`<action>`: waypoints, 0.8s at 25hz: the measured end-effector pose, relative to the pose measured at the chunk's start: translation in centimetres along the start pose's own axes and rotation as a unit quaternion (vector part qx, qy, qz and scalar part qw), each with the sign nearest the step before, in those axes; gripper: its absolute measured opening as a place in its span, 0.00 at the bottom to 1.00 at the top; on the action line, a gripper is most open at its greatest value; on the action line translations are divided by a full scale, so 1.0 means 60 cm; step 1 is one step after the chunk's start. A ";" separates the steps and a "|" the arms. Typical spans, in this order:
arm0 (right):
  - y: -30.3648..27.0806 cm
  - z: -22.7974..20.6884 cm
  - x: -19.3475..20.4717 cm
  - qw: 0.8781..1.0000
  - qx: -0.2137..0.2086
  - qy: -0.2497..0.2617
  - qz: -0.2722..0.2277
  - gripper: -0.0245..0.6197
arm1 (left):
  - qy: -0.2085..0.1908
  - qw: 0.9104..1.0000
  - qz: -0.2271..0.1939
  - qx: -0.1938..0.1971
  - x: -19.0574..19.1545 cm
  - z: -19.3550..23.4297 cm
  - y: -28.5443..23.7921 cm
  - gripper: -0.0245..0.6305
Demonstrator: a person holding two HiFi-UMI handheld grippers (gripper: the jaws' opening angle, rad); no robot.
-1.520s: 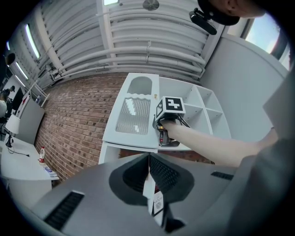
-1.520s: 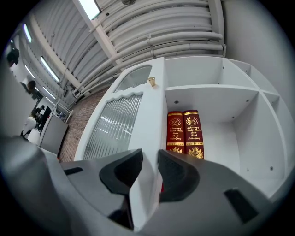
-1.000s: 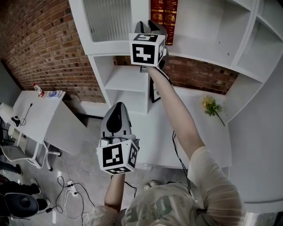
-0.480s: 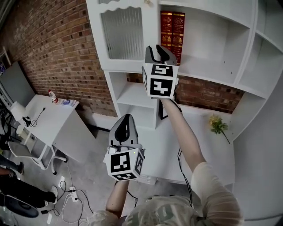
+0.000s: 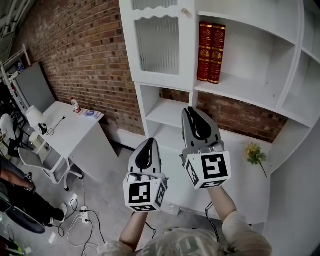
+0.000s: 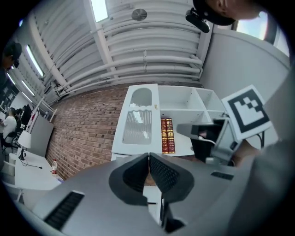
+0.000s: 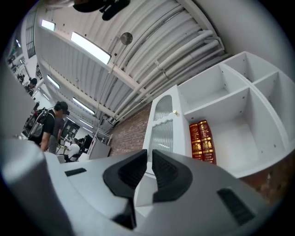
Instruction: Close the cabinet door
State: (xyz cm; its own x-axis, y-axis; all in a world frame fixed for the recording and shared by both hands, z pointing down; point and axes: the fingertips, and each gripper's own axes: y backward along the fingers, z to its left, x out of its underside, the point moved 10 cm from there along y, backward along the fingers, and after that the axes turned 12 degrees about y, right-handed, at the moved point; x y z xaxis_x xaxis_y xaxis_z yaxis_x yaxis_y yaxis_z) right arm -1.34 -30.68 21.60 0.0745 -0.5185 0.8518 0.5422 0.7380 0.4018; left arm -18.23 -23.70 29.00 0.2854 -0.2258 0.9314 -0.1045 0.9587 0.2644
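Door: the door point(image 5: 159, 45) sat top left in the white shelf unit point(image 5: 295, 75). It looked flush in its frame, with the knob point(image 5: 185, 11) at its right edge and the books point(image 5: 210, 51) in the open bay just beside it.
Left gripper: the left gripper point(image 5: 148, 145) was clenched with nothing in it, low down and well apart from the door.
Right gripper: the right gripper point(image 5: 192, 114) had its jaws closing to a narrow gap with nothing between them. It was also low and off the door.
Stage: the close looked done, as a judgement only.
Risk 1: the door might not have seated, since no view showed the closing edge up close. With a weak catch it could swing back out.
Risk 2: a gripper raised toward the unit could clip the knob or a shelf edge. The ribbed glass pane would likely take a knock badly.
Risk 3: the grippers hung near each other, so a careless swing could knock their marker cubes together.
Risk 4: cables point(image 5: 80, 216) lay on the floor at the left, a trip hazard on a step back.
Surface: a white ledge point(image 5: 242, 175) ran under the shelves, with a yellow flower point(image 5: 256, 154) lying on it at right.
Room: a brick wall point(image 5: 85, 60) stood at left, with a white desk point(image 5: 60, 131) carrying a bottle point(image 5: 75, 105). A chair point(image 5: 35, 161) stood on the grey floor. People stood far off point(image 7: 50, 120) under ceiling pipes and strip lights.
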 end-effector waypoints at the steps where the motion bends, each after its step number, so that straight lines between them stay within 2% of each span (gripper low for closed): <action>1: 0.019 0.004 0.005 1.000 -0.006 -0.002 -0.004 0.10 | -0.001 1.000 -0.008 0.000 0.000 -0.001 0.005 0.06; 5: 0.086 0.027 0.031 0.999 -0.037 -0.021 -0.002 0.07 | -0.005 0.999 -0.037 -0.002 0.010 -0.009 0.035 0.06; 8: 0.127 0.053 0.063 0.995 -0.065 -0.068 0.017 0.06 | -0.003 0.999 -0.031 -0.010 0.026 -0.017 0.057 0.06; 11: 0.150 0.080 0.101 0.992 -0.071 -0.092 0.044 0.06 | 0.009 1.000 -0.018 -0.018 0.046 -0.017 0.067 0.06; 14: 0.162 0.100 0.120 0.991 -0.086 -0.084 0.067 0.06 | 0.014 1.000 -0.006 -0.027 0.062 -0.016 0.073 0.06; 20: 0.160 0.111 0.118 0.990 -0.103 -0.069 0.066 0.06 | 0.013 0.999 -0.016 -0.040 0.057 -0.009 0.091 0.06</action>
State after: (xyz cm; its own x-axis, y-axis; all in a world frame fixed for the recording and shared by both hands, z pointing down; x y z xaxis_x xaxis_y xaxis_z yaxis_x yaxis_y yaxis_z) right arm -1.20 -24.38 33.73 0.0485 -0.3478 0.9363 0.6959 0.6842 0.2181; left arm -17.28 -19.14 33.49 0.3126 -0.2533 0.9155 -0.0181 0.9620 0.2724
